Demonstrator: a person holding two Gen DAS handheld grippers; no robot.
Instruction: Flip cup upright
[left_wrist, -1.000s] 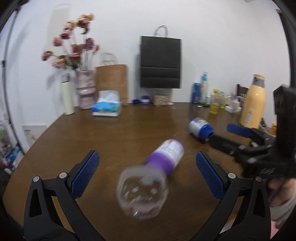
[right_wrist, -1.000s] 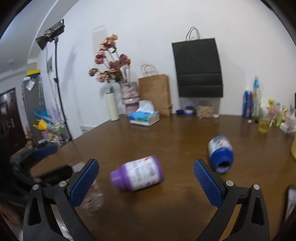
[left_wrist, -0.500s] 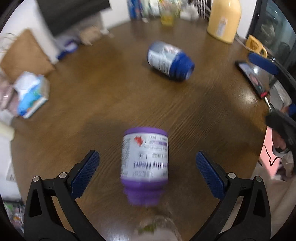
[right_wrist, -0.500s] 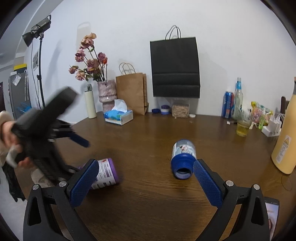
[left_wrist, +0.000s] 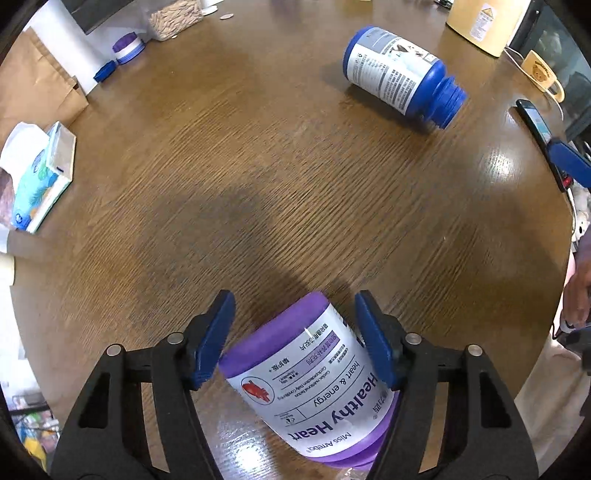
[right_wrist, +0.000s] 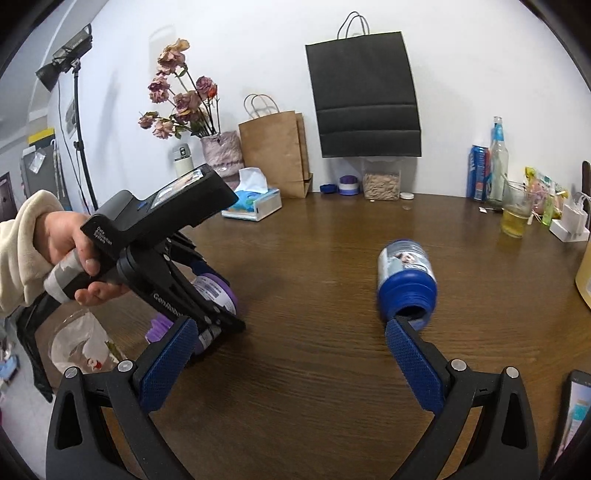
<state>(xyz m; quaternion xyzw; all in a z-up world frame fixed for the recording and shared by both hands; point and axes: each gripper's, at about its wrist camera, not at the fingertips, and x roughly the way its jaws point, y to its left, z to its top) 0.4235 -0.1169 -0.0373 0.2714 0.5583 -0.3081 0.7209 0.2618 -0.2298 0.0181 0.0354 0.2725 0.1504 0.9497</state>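
A purple bottle with a white label lies on its side on the brown table. My left gripper comes down over it, both blue pads pressed against its sides. From the right wrist view a hand holds that left gripper over the purple bottle. A clear glass cup lies on its side at the table's left edge, just behind it. A blue bottle lies on its side with its open mouth facing my right gripper. That gripper is open and holds nothing.
Along the back stand a tissue box, a brown paper bag, a black bag on the wall and a vase of flowers. At the right are a glass of yellow liquid, a yellow bottle and a phone.
My left gripper tipped downward, moved in over the purple bottle and shut on it. My right gripper swung right, so the blue bottle now lies by its right finger.
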